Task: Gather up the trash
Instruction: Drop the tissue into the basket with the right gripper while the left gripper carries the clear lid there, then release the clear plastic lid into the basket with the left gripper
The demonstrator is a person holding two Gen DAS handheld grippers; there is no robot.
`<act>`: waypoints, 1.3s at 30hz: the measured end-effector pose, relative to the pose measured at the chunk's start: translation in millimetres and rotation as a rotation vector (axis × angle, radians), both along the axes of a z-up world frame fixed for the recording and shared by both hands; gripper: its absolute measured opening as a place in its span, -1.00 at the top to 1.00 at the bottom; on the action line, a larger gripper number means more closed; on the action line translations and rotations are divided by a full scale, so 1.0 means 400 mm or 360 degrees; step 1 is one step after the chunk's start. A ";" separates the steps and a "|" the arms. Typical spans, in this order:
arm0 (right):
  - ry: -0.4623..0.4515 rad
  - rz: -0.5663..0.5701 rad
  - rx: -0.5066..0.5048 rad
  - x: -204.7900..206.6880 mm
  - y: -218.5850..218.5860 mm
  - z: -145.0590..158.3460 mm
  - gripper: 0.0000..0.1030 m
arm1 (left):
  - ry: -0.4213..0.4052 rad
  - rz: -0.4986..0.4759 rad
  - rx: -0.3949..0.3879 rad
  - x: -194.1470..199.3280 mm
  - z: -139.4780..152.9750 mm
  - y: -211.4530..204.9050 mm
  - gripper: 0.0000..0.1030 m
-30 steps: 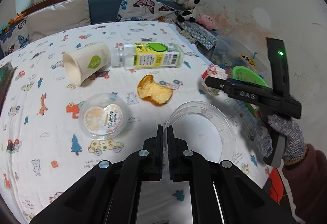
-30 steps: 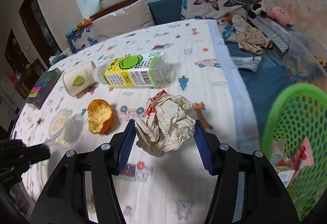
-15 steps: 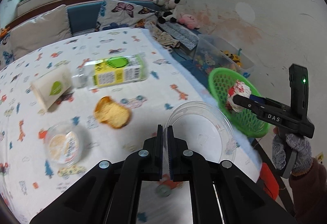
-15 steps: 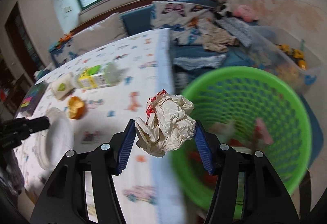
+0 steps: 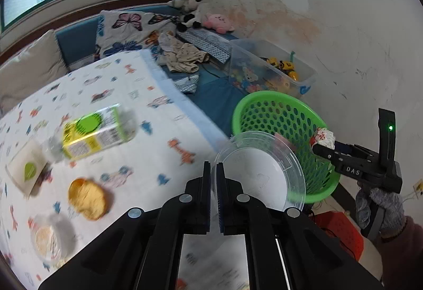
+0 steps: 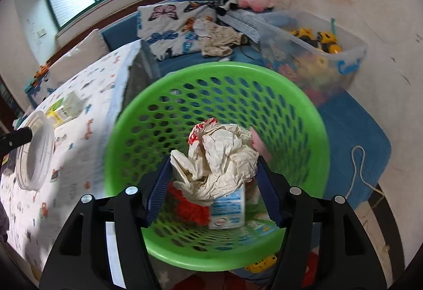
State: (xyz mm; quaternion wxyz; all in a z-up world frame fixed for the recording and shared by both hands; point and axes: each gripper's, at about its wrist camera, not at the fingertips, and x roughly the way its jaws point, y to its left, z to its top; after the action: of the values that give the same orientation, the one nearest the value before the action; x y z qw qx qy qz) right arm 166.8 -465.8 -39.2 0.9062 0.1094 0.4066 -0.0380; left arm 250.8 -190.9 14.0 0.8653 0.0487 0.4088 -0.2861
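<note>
Green basket (image 6: 304, 115) below; right tool (image 6: 214, 189) opening around crumpled paper (image 6: 219, 157).

We see the bottle (image 5: 97, 131), paper cup (image 5: 26, 171) and peel (image 5: 87, 198) on the table only as motion blur. The crumpled paper (image 6: 216, 160) hides much of the green basket's (image 6: 158, 110) contents, themselves smeared.

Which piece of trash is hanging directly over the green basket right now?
The crumpled paper ball between the right gripper's jaws, above the green basket. The clear plastic lid is only nearing it.
</note>
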 end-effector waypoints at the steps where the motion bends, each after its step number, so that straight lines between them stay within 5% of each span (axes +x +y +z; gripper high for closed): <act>1: 0.0000 -0.0014 0.0004 -0.003 -0.008 -0.002 -0.31 | -0.0005 -0.0011 0.0008 0.004 0.001 -0.014 0.91; 24: -0.0126 -0.0075 0.0081 -0.120 -0.067 0.036 -0.42 | 0.0060 -0.0151 0.0239 0.085 -0.098 -0.332 0.90; 30: -0.0126 -0.0067 0.0100 -0.125 -0.059 0.029 -0.42 | 0.0078 -0.0155 0.0210 0.079 -0.116 -0.330 0.66; 34: -0.0125 -0.0059 0.0112 -0.132 -0.048 0.027 -0.42 | 0.0027 -0.0142 0.0186 0.061 -0.103 -0.309 0.11; 39: -0.0133 -0.0027 0.0117 -0.132 -0.021 0.035 -0.42 | -0.0018 -0.0105 0.0134 0.033 -0.072 -0.246 0.11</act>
State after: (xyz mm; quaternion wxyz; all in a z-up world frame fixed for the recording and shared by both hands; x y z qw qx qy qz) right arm 114.0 -474.0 -25.0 0.9175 0.1476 0.3685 -0.0262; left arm 263.9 -289.2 -14.6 0.8549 0.1000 0.4138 -0.2967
